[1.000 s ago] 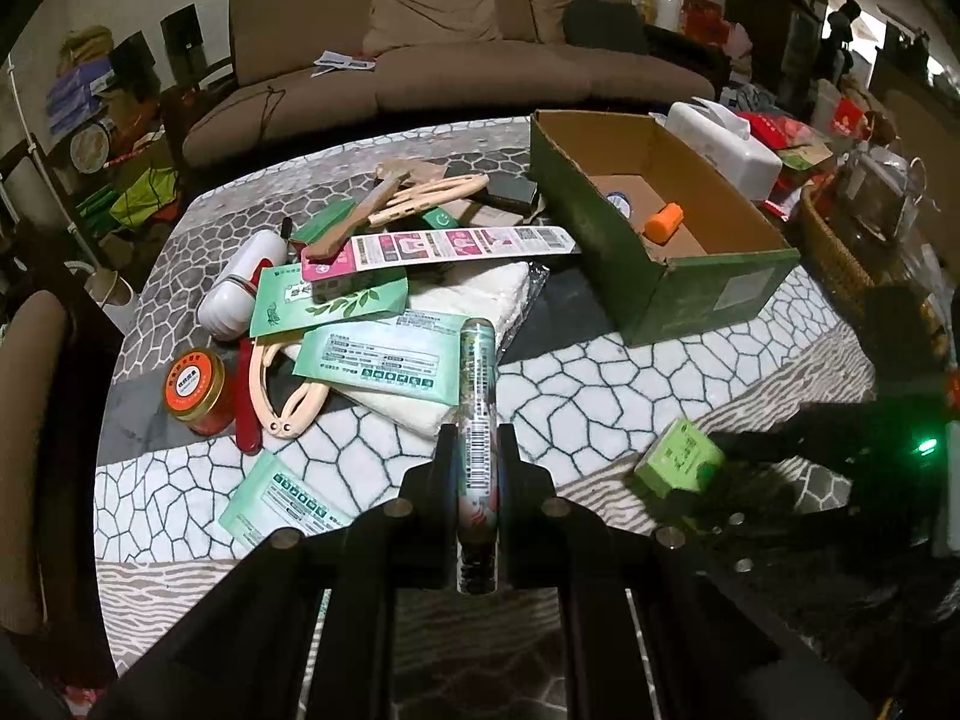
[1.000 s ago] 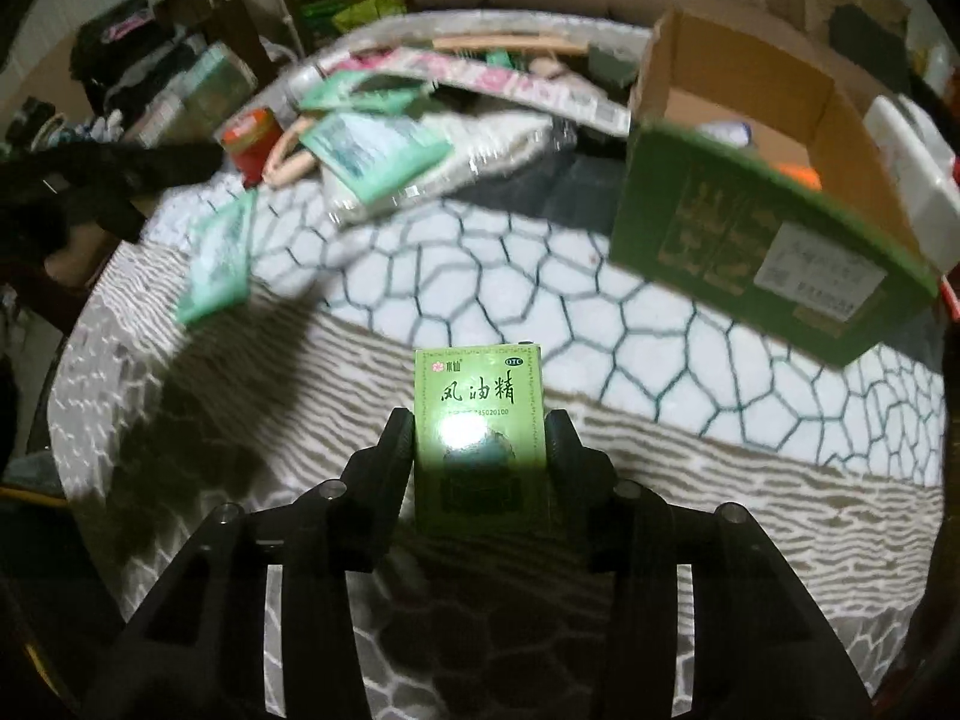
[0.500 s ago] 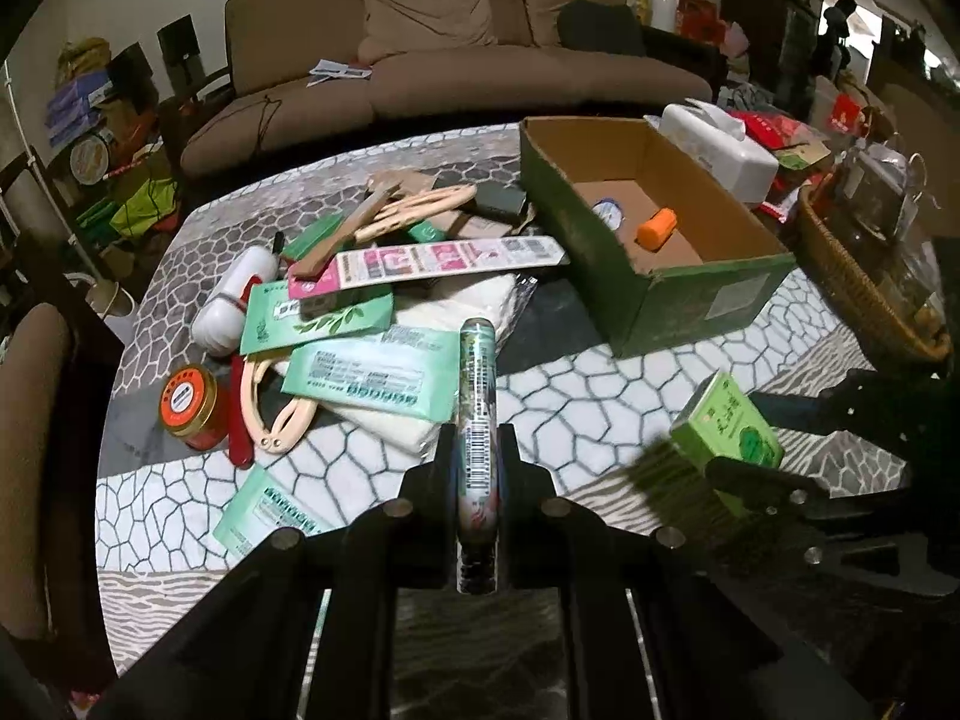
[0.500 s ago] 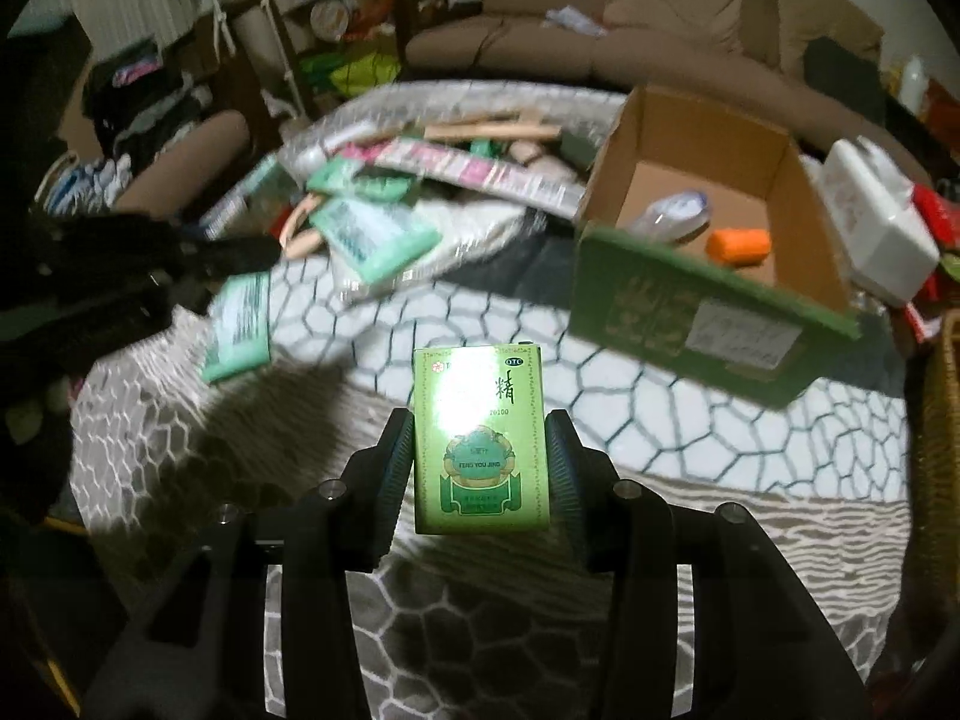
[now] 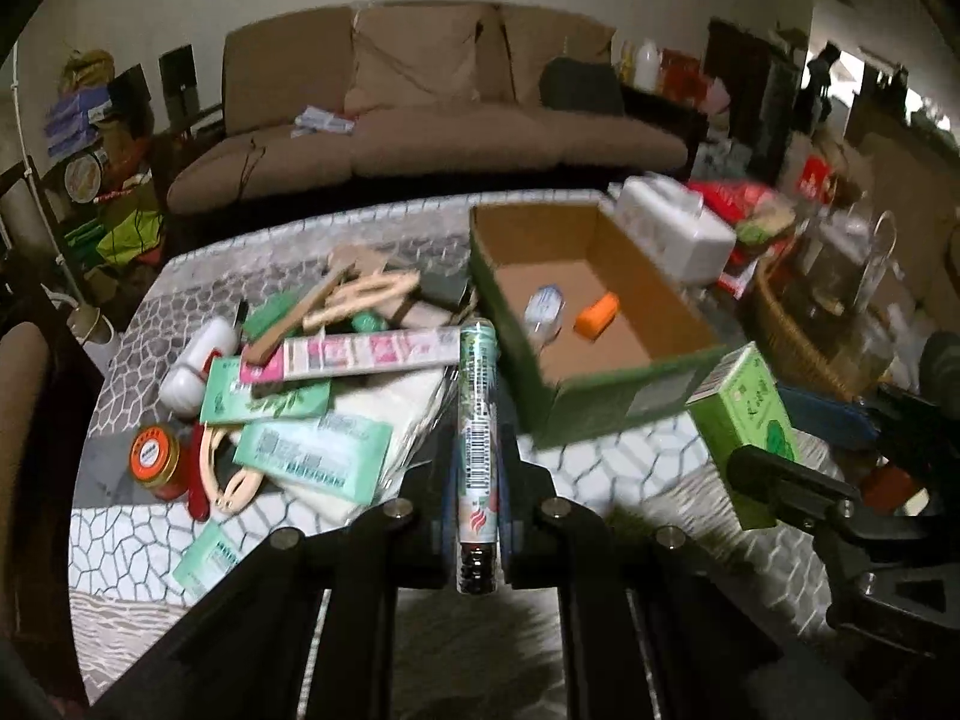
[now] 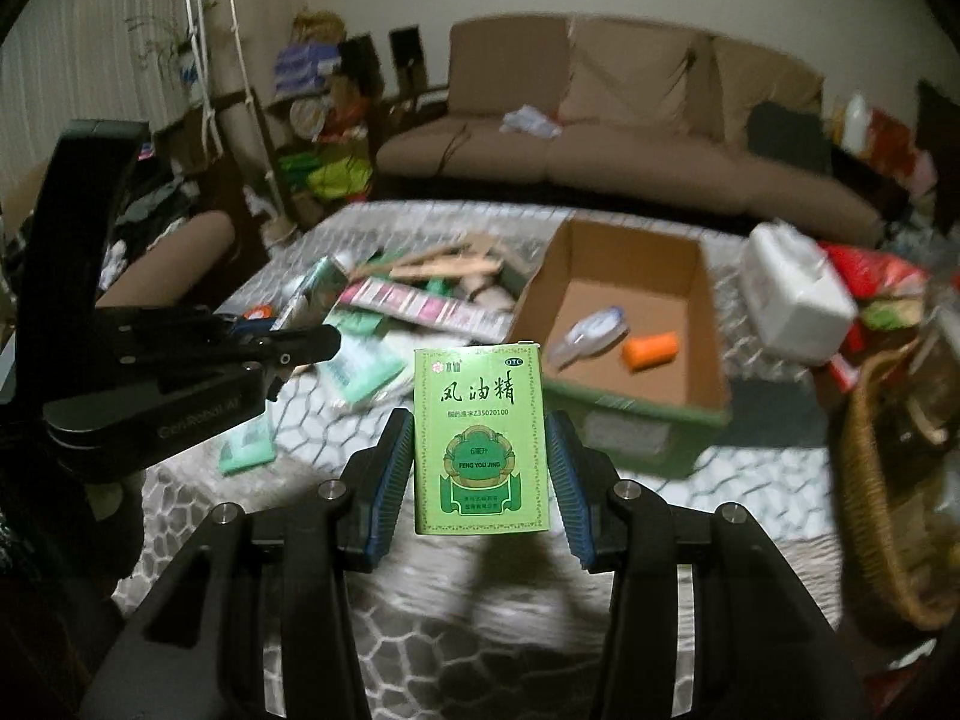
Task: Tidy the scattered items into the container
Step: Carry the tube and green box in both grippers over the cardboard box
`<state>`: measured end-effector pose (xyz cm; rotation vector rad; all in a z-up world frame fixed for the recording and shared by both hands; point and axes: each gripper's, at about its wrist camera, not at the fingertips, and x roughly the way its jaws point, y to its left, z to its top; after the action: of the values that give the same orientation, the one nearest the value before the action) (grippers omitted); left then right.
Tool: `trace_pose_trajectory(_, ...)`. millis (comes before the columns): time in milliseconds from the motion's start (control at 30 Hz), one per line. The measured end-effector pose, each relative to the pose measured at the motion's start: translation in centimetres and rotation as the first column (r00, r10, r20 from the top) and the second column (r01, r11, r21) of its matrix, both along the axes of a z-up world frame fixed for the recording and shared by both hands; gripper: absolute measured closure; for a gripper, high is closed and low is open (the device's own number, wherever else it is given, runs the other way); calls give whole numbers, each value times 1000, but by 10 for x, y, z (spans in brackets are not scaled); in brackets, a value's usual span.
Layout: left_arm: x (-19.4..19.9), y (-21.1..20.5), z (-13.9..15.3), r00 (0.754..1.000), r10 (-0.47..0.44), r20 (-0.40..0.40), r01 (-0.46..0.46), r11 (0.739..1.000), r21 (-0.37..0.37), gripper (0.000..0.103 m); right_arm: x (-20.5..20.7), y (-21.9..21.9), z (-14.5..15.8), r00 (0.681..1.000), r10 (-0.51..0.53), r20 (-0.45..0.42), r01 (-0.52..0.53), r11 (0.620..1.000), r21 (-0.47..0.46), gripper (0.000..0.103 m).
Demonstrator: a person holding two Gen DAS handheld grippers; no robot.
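At lower centre, right gripper (image 6: 480, 474) pinches a green medicine box (image 6: 478, 441); left gripper (image 5: 477, 498) pinches a slim tube (image 5: 477, 444). Risk: the tube's long overhang may snag the wall of the cardboard box (image 5: 606, 396), or both loads collide above it.

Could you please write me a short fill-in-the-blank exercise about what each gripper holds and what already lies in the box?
1. The right gripper is shut on a small ____ carton.
2. The left gripper is shut on a slim ____.
3. Inside the cardboard box lies an ____ cylinder beside a clear plastic item.
4. The red-lidded jar stands on the ____, outside the box.

Missing words: green; tube; orange; table
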<state>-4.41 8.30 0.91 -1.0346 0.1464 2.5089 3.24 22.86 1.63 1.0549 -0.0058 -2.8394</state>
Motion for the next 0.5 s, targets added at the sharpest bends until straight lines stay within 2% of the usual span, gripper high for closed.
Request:
trace_pose_trajectory(200, 8, 11, 18, 994, -13, -113, 20, 998, 63, 92, 11, 12, 21, 997, -30, -78, 32, 999, 20, 61)
trace_pose_trajectory(300, 13, 15, 24, 984, -11, -178, 22, 998, 61, 92, 16, 18, 29, 993, -39, -108, 41, 999, 20, 61)
trace_pose_trajectory(500, 8, 15, 30, 974, 11, -225, 12, 995, 98, 92, 21, 29, 39, 983, -50, -177, 55, 998, 24, 61)
